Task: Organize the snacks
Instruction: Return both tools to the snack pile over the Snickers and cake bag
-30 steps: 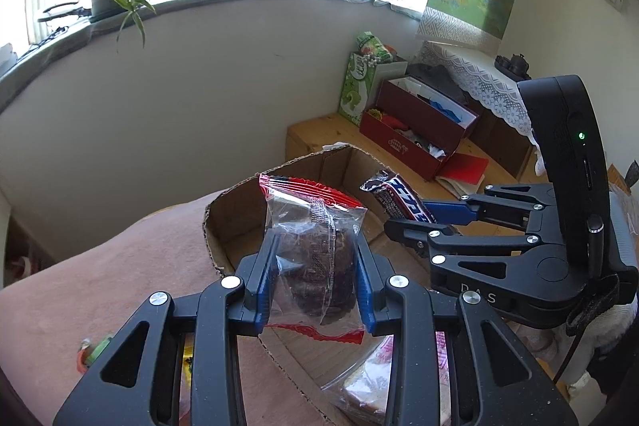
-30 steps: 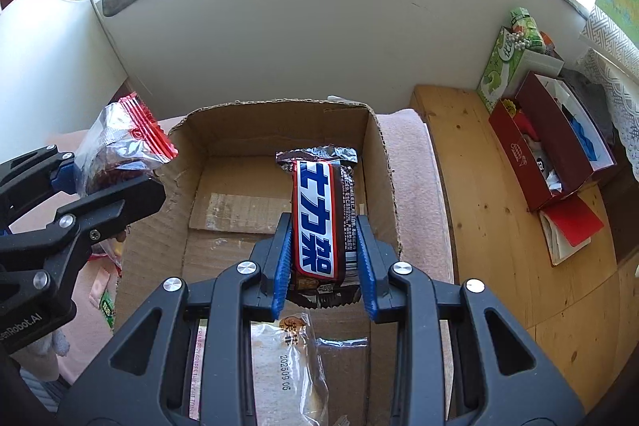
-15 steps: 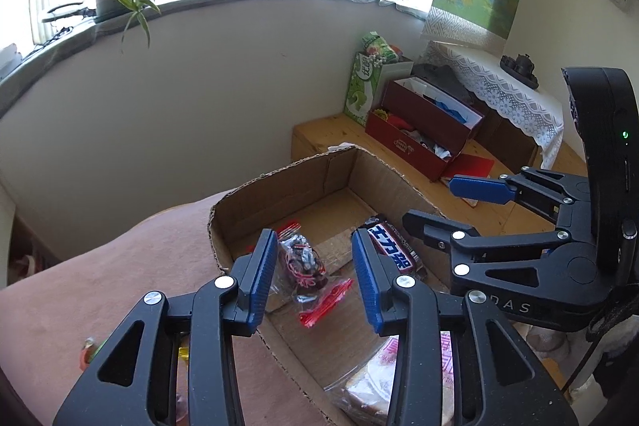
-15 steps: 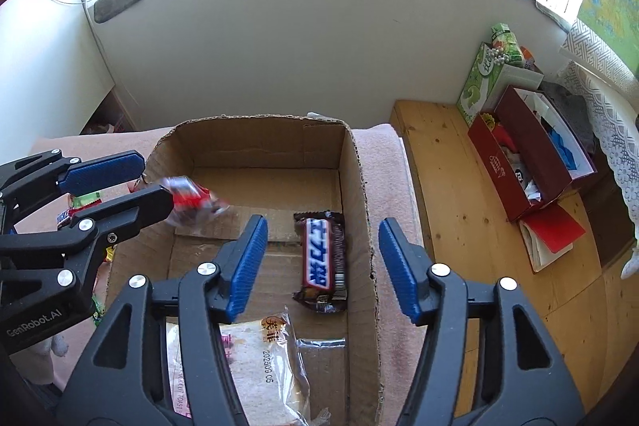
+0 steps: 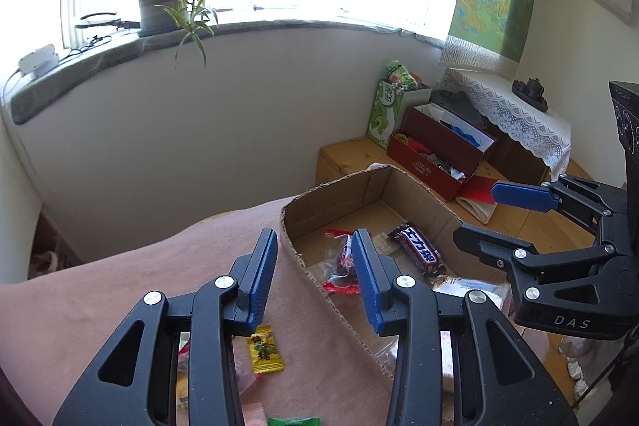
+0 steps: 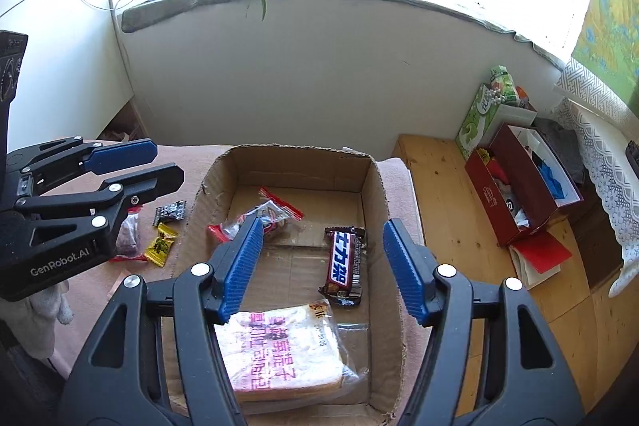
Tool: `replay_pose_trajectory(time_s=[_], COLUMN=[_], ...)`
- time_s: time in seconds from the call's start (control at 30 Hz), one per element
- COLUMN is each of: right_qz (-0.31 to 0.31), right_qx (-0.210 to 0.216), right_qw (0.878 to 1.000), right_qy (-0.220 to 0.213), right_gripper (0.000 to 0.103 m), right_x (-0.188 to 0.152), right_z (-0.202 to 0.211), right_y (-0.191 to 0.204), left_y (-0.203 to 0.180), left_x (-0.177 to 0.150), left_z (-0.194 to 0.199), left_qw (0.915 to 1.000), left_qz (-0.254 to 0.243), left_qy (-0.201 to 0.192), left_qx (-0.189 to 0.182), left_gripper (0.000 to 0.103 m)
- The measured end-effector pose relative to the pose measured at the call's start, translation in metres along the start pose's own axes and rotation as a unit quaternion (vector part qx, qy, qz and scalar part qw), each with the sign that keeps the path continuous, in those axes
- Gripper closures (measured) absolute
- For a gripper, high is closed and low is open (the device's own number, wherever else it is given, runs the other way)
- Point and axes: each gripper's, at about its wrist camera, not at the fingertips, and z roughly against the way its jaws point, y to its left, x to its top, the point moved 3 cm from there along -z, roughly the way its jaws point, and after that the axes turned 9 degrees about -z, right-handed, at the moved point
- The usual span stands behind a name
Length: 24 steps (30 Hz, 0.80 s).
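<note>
The cardboard box sits on a pink blanket. Inside it lie 3 snacks. The choc bar w/ white letters lies flat near the R wall of the box. The clear bag w/ red ends lies more to the L and a bit further back. The big bread pack lies at the near end.

The right gripper is wide open & holds nothing. It hangs over the box. In its own view the choc bar shows in the gap between its fingers, nearer the R one, not touching. The bread pack shows low between them. The clear bag peeks out just behind the L finger's tip.

The left gripper is open too, w/ nothing in it. It is over the box's L edge. In the left view the clear bag shows right by its R finger; can't tell if they touch.

More small snacks lie on the blanket outside the box, L of it: a yellow candy, a black packet & a dark red one.
</note>
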Motion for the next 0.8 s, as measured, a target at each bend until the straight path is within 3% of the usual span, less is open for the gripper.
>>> replay_pose_trajectory(time_s=[0.2,0.37,0.57,0.8], right_qz=[0.042,0.071,0.103,0.124], right_qx=[0.025,0.059,0.081,0.088], right_qw=[0.999,0.996,0.991,0.986], right_qy=[-0.011,0.005,0.033,0.066], right_gripper=[0.038,0.038,0.038,0.038], right_x=[-0.004,-0.016,-0.037,-0.061], right_z=[0.014,0.006,-0.013,-0.039], right_y=[0.056,0.108,0.163,0.199], left_y=[0.035,0.059,0.088,0.112], left_x=[-0.021,-0.047,-0.079,-0.115], left_z=[0.031,0.049,0.061,0.062], left_qw=[0.9992,0.9977,0.9948,0.9922], left_qz=[0.026,0.042,0.068,0.091], left_qy=[-0.004,0.003,0.019,0.042], left_qx=[0.029,0.052,0.073,0.073], left_gripper=[0.065,0.057,0.056,0.056])
